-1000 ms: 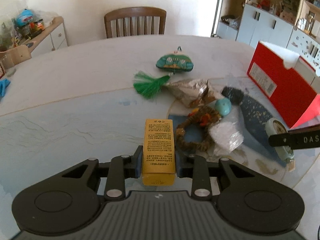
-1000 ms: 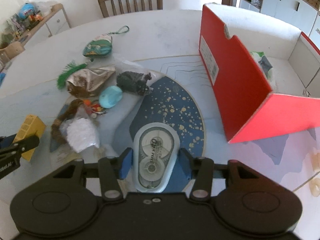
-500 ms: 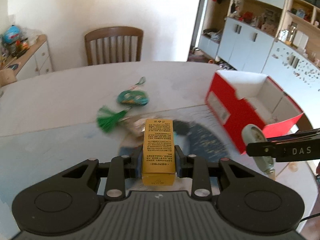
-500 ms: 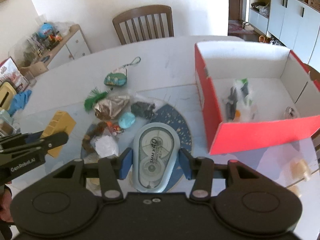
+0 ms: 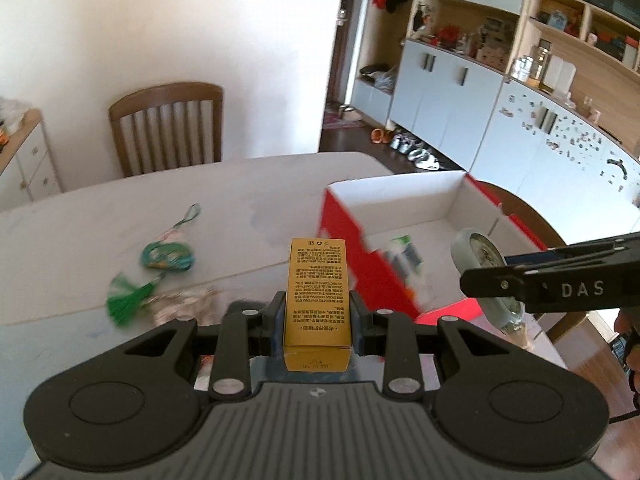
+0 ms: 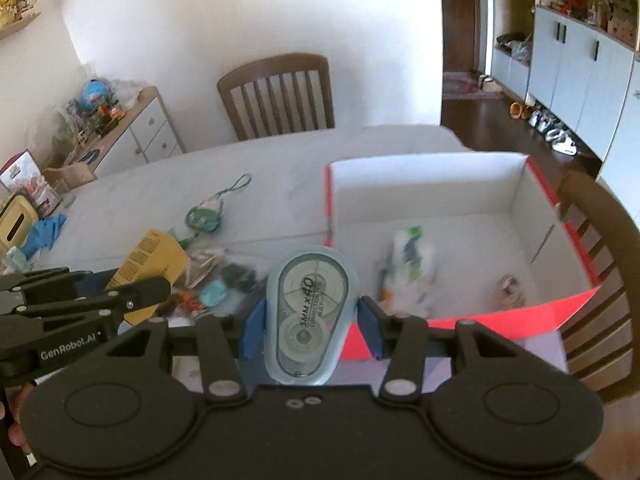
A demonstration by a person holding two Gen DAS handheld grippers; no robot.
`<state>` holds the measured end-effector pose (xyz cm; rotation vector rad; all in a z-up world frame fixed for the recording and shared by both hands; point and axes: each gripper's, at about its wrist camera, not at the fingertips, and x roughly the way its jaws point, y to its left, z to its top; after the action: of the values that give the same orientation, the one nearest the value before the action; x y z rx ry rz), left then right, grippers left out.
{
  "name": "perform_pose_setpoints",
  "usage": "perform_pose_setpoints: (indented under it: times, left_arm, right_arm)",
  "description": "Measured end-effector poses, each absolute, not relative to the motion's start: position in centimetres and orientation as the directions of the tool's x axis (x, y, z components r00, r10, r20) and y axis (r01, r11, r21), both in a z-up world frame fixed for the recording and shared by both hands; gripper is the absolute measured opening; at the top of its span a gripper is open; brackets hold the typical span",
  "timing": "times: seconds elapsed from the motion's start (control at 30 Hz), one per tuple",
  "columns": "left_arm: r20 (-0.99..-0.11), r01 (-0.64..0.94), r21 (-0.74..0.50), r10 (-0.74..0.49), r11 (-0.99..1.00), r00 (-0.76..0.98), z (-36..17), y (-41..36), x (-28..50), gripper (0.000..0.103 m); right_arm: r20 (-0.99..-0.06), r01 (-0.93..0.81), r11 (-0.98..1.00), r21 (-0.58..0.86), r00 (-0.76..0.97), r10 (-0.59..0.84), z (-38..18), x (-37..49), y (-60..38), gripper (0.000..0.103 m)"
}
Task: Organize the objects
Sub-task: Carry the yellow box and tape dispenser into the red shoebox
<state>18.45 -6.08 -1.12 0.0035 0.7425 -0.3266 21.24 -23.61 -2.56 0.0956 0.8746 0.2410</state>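
Both hands are mid-carry, each bringing one item toward the red box (image 6: pixel 472 322) at the right of the table (image 5: pixel 248 200). The left gripper (image 5: pixel 318 316) has its jaws pinched narrow on a yellow carton (image 5: pixel 318 284), held in the air above the table's clutter just left of the box; its long axis runs straight out along the fingers, the far end aimed at the box's near corner. The right gripper (image 6: pixel 310 328) has its jaws set wider, clamped on a correction tape dispenser (image 6: pixel 310 312), lengthwise too, rounded broad end forward. Next, I'd guess, each must reach over the box wall, then let go inside, clear of the packet (image 6: pixel 412 256) already there
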Motion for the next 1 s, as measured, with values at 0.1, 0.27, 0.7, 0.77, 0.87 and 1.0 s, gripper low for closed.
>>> perform_pose_setpoints:
  times: [0.1, 0.27, 0.7, 0.77, 0.87, 1.0]
  left_arm:
    - [-0.657, 0.315, -0.107, -0.305, 0.943, 0.690, -0.7, -8.5, 19.1, 0.030]
    - [-0.653, 0.343, -0.099, -0.321, 0.934, 0.686, -0.5, -12.6, 20.1, 0.030]
    - [-0.677, 0.367, -0.074, -0.317, 0.927, 0.665, -1.5, -20.4, 23.3, 0.030]
    - [-0.688, 0.361, -0.071, -0.308, 0.930, 0.657, -1.9, -21.2, 23.8, 0.030]
    - [-0.704, 0.357, -0.062, -0.294, 0.932, 0.647, -2.8, -22.3, 24.8, 0.030]
    - [-0.727, 0.352, -0.045, -0.273, 0.935, 0.630, -4.0, -23.6, 25.9, 0.030]
  right_arm:
    - [-0.738, -0.157, 0.973, 0.170, 0.634, 0.232, -2.2, 21.8, -25.7, 0.049]
    - [-0.729, -0.136, 0.978, 0.157, 0.652, 0.208, -1.9, 22.9, -29.2, 0.049]
    - [-0.721, -0.113, 0.983, 0.143, 0.669, 0.182, -2.7, 26.5, -35.7, 0.049]
    - [-0.725, -0.120, 0.982, 0.147, 0.662, 0.189, -2.9, 27.1, -36.4, 0.049]
    - [-0.732, -0.120, 0.981, 0.149, 0.654, 0.192, -3.6, 28.2, -37.0, 0.049]
    - [-0.749, -0.130, 0.980, 0.152, 0.632, 0.200, -4.8, 30.0, -37.7, 0.049]
